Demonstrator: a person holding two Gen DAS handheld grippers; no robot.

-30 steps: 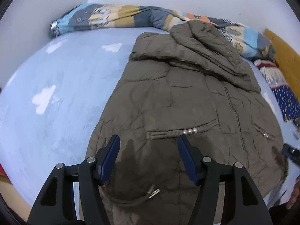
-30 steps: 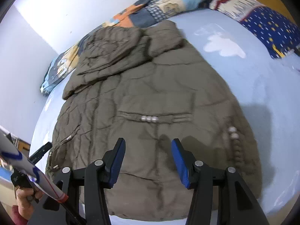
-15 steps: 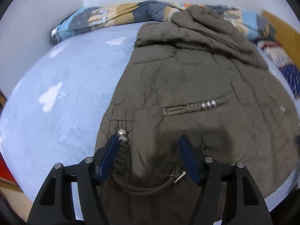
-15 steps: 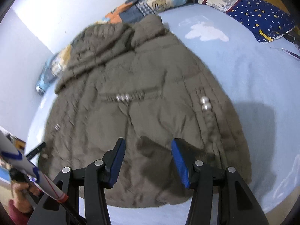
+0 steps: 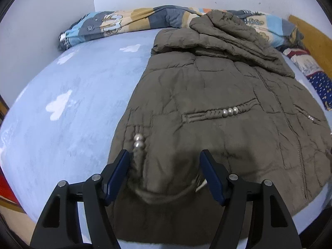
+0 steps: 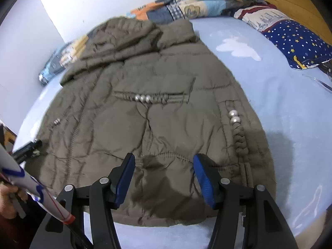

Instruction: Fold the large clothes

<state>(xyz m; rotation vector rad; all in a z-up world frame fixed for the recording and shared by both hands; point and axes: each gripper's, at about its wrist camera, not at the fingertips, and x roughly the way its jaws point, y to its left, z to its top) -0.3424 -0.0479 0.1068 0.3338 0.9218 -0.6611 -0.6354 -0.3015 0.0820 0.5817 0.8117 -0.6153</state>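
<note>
On the light blue bed (image 5: 68, 95) the olive padded coat (image 5: 207, 103) lies spread flat, hood far, hem near. Over the last second the left gripper (image 5: 164, 176) has sunk toward the hem's left corner beside the beaded cord (image 5: 138, 143), its jaws having just been opening, with cloth between them but not pinched. The right gripper (image 6: 164, 178) likewise has dropped over the hem's right part, jaws just widened, holding nothing. Both seem set to grasp the hem for a fold.

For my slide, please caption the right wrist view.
Open right gripper above hem of olive padded jacket on blue bed sheet.
</note>
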